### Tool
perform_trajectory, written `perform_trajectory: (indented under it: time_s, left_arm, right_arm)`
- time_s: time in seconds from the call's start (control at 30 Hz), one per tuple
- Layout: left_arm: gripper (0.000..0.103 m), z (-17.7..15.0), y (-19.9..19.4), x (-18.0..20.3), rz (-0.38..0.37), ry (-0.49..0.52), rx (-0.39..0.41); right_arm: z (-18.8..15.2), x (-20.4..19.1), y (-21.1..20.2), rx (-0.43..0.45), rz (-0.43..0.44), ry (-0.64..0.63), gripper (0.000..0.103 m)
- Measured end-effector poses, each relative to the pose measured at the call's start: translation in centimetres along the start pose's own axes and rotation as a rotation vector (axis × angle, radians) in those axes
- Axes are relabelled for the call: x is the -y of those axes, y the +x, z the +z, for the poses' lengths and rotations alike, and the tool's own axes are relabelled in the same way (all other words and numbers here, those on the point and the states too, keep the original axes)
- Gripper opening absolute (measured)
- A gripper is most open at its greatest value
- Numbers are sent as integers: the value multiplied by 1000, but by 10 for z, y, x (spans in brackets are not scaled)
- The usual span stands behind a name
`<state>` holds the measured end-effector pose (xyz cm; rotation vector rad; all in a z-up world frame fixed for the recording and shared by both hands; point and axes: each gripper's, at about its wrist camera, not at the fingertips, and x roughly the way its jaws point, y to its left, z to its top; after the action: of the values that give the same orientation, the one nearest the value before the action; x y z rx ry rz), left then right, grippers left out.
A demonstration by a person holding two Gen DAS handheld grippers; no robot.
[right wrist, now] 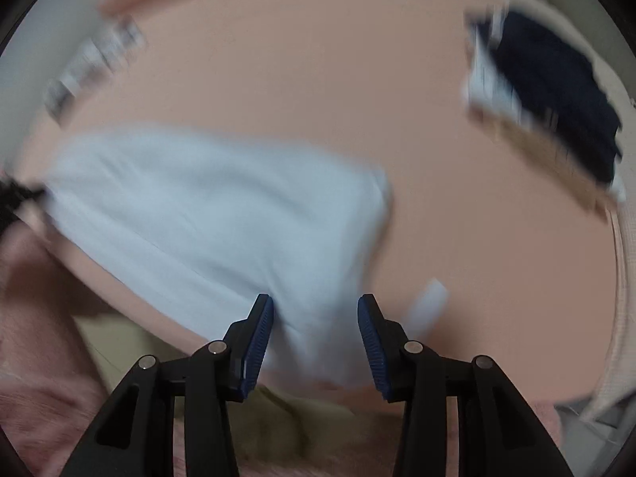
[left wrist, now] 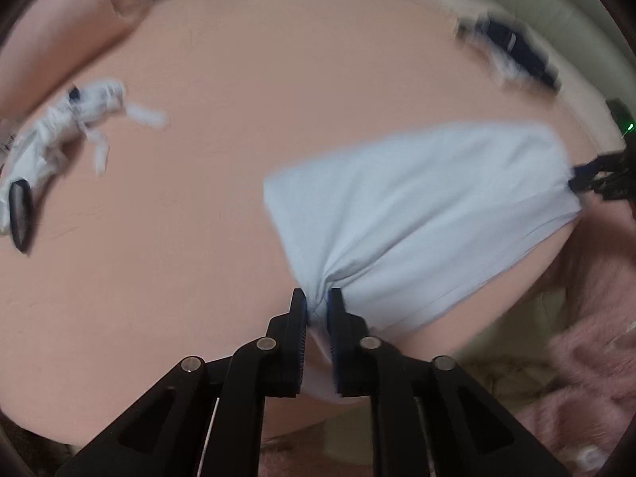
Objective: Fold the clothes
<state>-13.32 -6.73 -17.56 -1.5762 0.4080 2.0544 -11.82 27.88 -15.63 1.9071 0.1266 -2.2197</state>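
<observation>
Pale-blue cloth [left wrist: 417, 206] lay limp on the bed [left wrist: 238, 79], likely light and best held at corners: left gripper [left wrist: 317, 310] pinched one, right gripper [right wrist: 316, 318] stood half-open over another edge.

Pale blue garment [left wrist: 417, 206] smooth matt cloth; fingers [left wrist: 342, 342] black plastic.

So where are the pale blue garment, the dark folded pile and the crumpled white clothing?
pale blue garment [left wrist: 417, 206], left wrist view, middle of the cloth.
dark folded pile [right wrist: 556, 99], right wrist view, navy top layer.
crumpled white clothing [left wrist: 59, 131], left wrist view, its bunched middle.
</observation>
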Motion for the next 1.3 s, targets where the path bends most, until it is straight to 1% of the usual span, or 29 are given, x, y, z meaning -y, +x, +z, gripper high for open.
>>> perform_trajectory:
  time_s: [0.03,0.07,0.1,0.13,0.2,0.27,0.3,0.33,0.37,0.4,0.47,0.5,0.6,0.63,0.67,0.7,0.77,0.8,0.83,0.9,0.93,1.0,1.07,1.1,1.13,1.2,1.23,1.27,1.3]
  left_arm:
    - [13,2,0,-2,-9,-4,-19]
    - [20,5,-8,-4,-6,-9,-11]
    - [28,8,-19,-6,0,-15,10]
    - [33,11,-30,-6,11,-13,36]
    - [50,20,-49,-2,35,12,96]
    - [52,33,-57,8,25,43,147]
    - [52,39,-55,16,15,54,175]
    - [52,44,-49,25,3,73,191]
    - [51,49,-38,37,-10,103,193]
    - [51,52,-25,48,-6,133,182]
    - [51,54,5,68,42,187,130]
    - [51,52,15,74,64,204,106]
    - [52,37,25,81,128,286,96]
    - [52,32,26,82,149,313,96]
    - [56,28,26,80,155,329,92]
    - [65,24,23,73,142,327,86]
    - [76,18,14,58,129,307,75]
    - [76,16,7,52,150,228,78]
    - [76,14,-1,47,180,139,96]
    - [75,18,-16,45,190,112,164]
    - [75,24,-21,47,175,98,208]
    - [75,36,-24,60,106,89,270]
    - [75,50,-15,84,35,120,301]
    - [75,56,-7,95,15,146,307]
    - [74,61,2,107,-3,175,298]
    - [74,69,18,129,-33,239,247]
    - [74,71,26,135,-30,275,218]
    - [74,70,34,134,-8,316,184]
    - [74,69,42,133,14,357,150]
  right_arm:
    - [0,5,0,3,36,20,43]
    - [1,10,-3,10,63,38,43]
    - [2,12,-14,38,63,49,43]
    - [3,13,-26,81,49,47,43]
    - [7,12,-49,169,48,48,43]
    - [14,6,-64,235,75,55,44]
    - [19,-2,-65,253,74,52,44]
    - [14,1,-70,255,73,39,44]
    - [-2,25,-81,238,74,20,44]
    - [6,19,-64,214,71,-4,44]
    - [-7,-12,-46,162,60,-49,44]
    - [-6,-18,-34,137,35,-70,44]
    - [-11,-29,-23,124,-62,-162,44]
    - [-13,-28,-23,116,-66,-183,44]
    - [-15,-25,-24,104,-73,-204,45]
    - [-18,-18,-24,83,-81,-220,46]
    - [-24,0,-27,59,-46,-212,49]
    - [-26,11,-30,48,-29,-194,49]
    - [-28,20,-36,45,-32,-178,49]
    - [-29,33,-49,82,-76,-155,49]
    - [-27,37,-56,112,-71,-133,49]
    - [-20,34,-67,168,-8,-90,49]
    - [-9,15,-66,202,37,-92,49]
    - [-4,2,-62,205,44,-108,49]
    - [0,-13,-54,200,48,-126,49]
    - [6,-38,-34,162,62,-177,49]
    - [8,-50,-23,139,68,-206,49]
    - [9,-58,-13,115,64,-232,49]
    - [7,-59,-4,87,35,-252,49]
